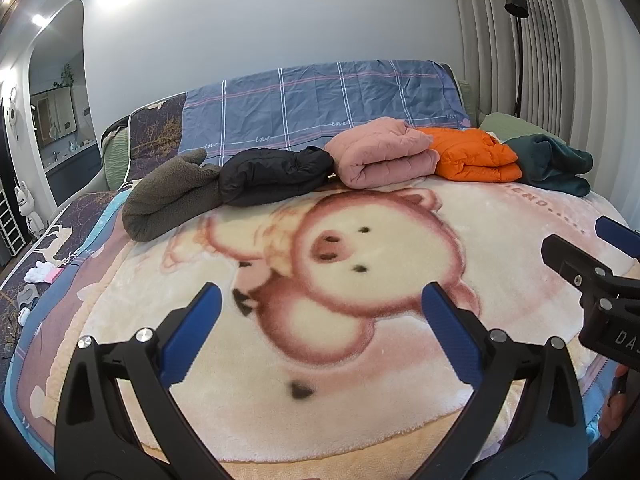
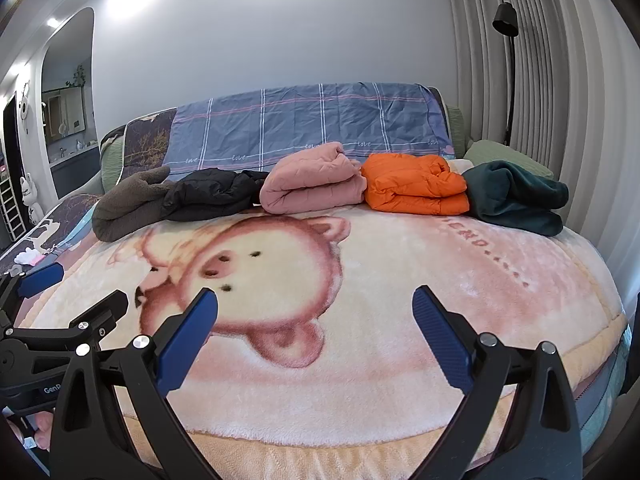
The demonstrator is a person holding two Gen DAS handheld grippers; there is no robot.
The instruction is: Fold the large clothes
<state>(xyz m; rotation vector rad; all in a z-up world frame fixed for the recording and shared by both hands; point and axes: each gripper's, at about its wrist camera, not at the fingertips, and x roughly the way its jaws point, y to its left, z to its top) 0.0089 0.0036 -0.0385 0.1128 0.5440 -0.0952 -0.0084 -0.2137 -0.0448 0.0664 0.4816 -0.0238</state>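
1. Bed blanket (image 1: 400,380) lies bare; five folded garments (image 2: 316,184) line its far edge.
2. Your left gripper (image 1: 320,304) and right gripper (image 2: 314,308) hover spread, empty.
3. Risk: reaching across may topple the orange jacket (image 2: 412,188).

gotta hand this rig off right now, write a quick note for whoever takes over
Left gripper: open, empty, above the pig blanket.
Right gripper: open, empty, beside it.
Five garments lie in a row by the headboard: grey fleece, black jacket, pink quilted piece, orange puffer, teal fleece.
Done: all five look folded.
Left: no unfolded garment in view; check off-camera.
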